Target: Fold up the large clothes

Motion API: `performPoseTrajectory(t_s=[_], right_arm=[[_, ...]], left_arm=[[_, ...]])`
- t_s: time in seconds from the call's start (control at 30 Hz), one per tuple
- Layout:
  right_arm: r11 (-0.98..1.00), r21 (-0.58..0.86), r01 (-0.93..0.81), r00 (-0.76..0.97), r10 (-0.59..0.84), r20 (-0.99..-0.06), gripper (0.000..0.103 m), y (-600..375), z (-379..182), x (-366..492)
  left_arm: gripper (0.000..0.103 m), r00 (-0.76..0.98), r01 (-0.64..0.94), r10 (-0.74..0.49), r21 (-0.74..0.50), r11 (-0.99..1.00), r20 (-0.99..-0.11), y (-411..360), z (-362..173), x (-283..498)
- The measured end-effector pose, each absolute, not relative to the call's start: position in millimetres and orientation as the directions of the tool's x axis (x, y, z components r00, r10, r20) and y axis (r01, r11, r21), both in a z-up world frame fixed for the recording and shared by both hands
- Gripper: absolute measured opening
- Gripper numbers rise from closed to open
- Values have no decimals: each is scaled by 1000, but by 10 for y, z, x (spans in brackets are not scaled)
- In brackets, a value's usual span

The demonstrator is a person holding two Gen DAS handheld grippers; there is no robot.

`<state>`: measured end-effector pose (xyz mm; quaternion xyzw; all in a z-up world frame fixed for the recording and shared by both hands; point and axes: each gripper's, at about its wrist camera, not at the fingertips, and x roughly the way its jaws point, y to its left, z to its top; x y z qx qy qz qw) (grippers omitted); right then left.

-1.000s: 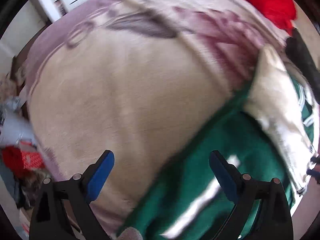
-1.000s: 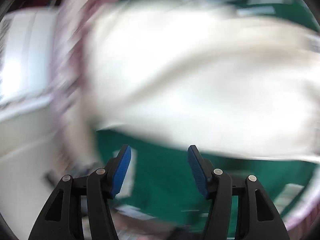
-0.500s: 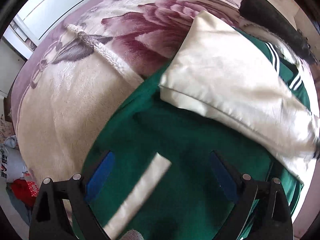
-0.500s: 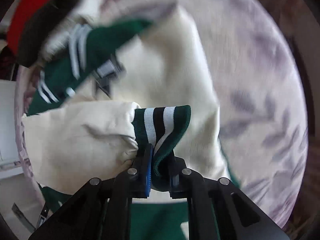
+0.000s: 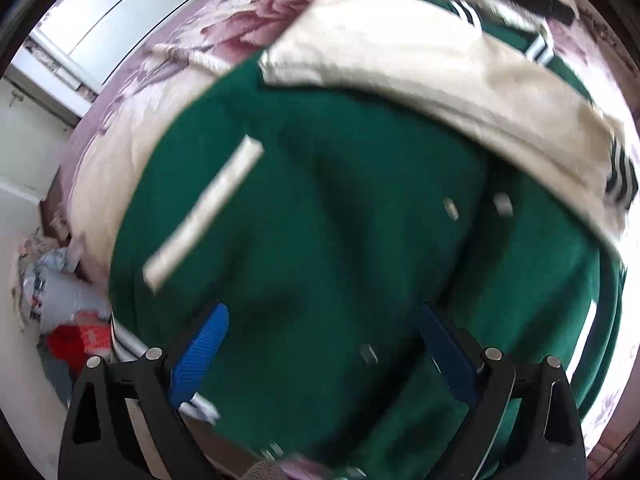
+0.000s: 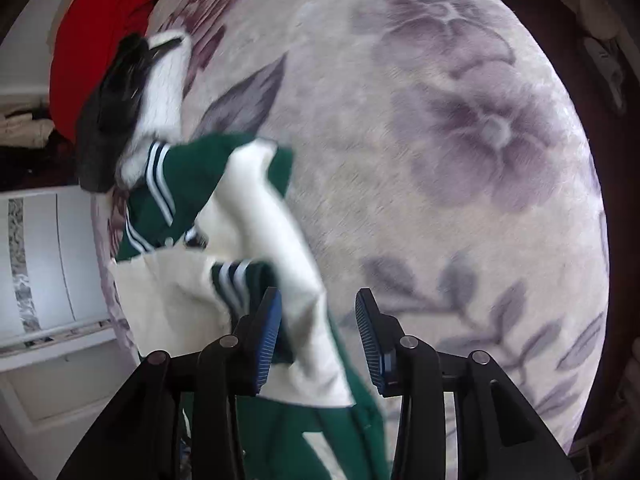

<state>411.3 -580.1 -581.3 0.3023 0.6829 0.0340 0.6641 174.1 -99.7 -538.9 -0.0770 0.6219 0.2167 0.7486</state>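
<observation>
Jacket [image 5: 340, 220] lies on the bed blanket [image 6: 440, 140], one cream sleeve [image 5: 420, 72] already folded across the green body; right gripper [image 6: 318, 336] jaws have just been opening, nothing clamped, left gripper [image 5: 320, 352] apart and empty; other sleeve and body folds look undone.

Each gripper had a black, angular plastic frame with triangular cut-outs and round silver screw heads along its top edges. The left gripper [image 5: 324, 344] carried ribbed blue pads [image 5: 200, 354] on its fingers' inner faces. The right gripper [image 6: 318, 332] bore the same ridged blue pads [image 6: 267, 340].
</observation>
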Motion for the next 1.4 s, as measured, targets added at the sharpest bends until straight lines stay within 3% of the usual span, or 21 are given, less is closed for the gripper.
performPoseTrajectory(t_s=[0.17, 0.37, 0.43, 0.47, 0.5, 0.53, 0.8, 0.87, 0.93, 1.0, 1.17, 1.27, 1.33, 1.4], right_arm=[[818, 526, 232, 31, 534, -845, 41, -5682, -6186, 5041], [787, 603, 130, -111, 616, -780, 50, -4849, -6848, 5784], [825, 562, 53, -171, 562, -809, 50, -4661, -6901, 5787], [859, 512, -15, -182, 501, -846, 45, -4535, -6916, 5793], [876, 481, -28, -177, 469, -865, 25, -4506, -6911, 5774], [897, 440, -48, -175, 426, -888, 17, -4475, -6908, 5775], [949, 314, -25, -95, 310, -946, 11, -4535, -6819, 5893], [936, 346, -63, -108, 339, -935, 16, -4504, -6703, 5864], [926, 369, -74, -117, 360, -926, 32, -4595, -6547, 5779], [907, 416, -65, -96, 409, -907, 59, -4791, -6324, 5600], [810, 585, 39, -89, 586, -805, 61, -5287, -5981, 4916], [766, 638, 80, -56, 642, -764, 61, -5503, -5890, 4543], [791, 607, 74, -40, 610, -791, 61, -5515, -5896, 4432], [803, 591, 74, -15, 593, -805, 61, -5589, -5911, 4378]], left_arm=[[97, 62, -480, 288, 225, 848, -956, -1426, -5632, 1709], [98, -26, -522, 236, 214, 825, -971, -1539, -6020, 1822], [103, -40, -522, 238, 223, 823, -971, -1516, -6082, 1836], [103, -41, -519, 238, 225, 825, -970, -1490, -6086, 1846], [103, -39, -516, 237, 223, 827, -971, -1480, -6083, 1849], [103, -39, -511, 237, 224, 830, -971, -1475, -6075, 1850], [103, -40, -526, 230, 217, 823, -972, -1528, -5719, 1608], [103, -33, -563, 195, 179, 807, -980, -1553, -5568, 1398], [103, -11, -627, 100, 85, 774, -995, -1576, -5479, 1134], [103, 8, -697, -9, -12, 717, -1000, -1620, -5513, 861], [102, 122, -851, -328, -269, 452, -937, -1676, -6092, 349], [100, 229, -874, -344, -348, 338, -910, -1623, -6267, 256], [85, 275, -880, -299, -364, 306, -914, -1542, -6283, 236], [58, 295, -885, -253, -363, 290, -921, -1490, -6238, 203]])
